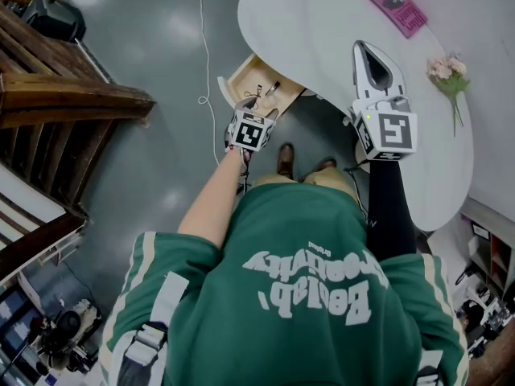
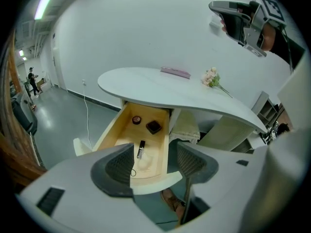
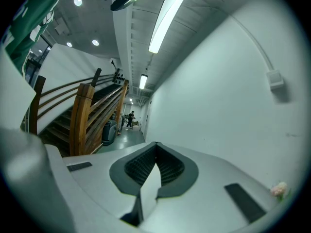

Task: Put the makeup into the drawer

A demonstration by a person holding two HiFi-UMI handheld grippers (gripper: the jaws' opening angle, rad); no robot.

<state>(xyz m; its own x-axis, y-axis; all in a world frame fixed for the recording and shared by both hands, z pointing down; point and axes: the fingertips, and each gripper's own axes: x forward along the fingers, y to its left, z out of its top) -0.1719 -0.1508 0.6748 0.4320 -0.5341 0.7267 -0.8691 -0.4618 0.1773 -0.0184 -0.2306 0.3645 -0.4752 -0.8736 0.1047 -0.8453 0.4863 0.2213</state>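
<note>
The wooden drawer (image 1: 238, 75) under the white table stands pulled out. In the left gripper view a black makeup tube (image 2: 141, 148) lies on its floor (image 2: 127, 130), with a round brown compact (image 2: 136, 120) and a dark square compact (image 2: 153, 126) further back. My left gripper (image 2: 155, 161) hangs just above the drawer's front end (image 1: 261, 96), tilted down. It is open, with nothing between its pads. My right gripper (image 1: 368, 51) is held level over the table's edge, shut and empty (image 3: 155, 147).
On the white table (image 1: 322, 30) lie a pink book (image 1: 394, 5) and a pink flower sprig (image 1: 447, 75). A wooden staircase (image 1: 56, 95) rises at the left. A white cable (image 1: 205, 63) runs across the grey floor. The person's shoes (image 1: 286, 159) stand under the drawer.
</note>
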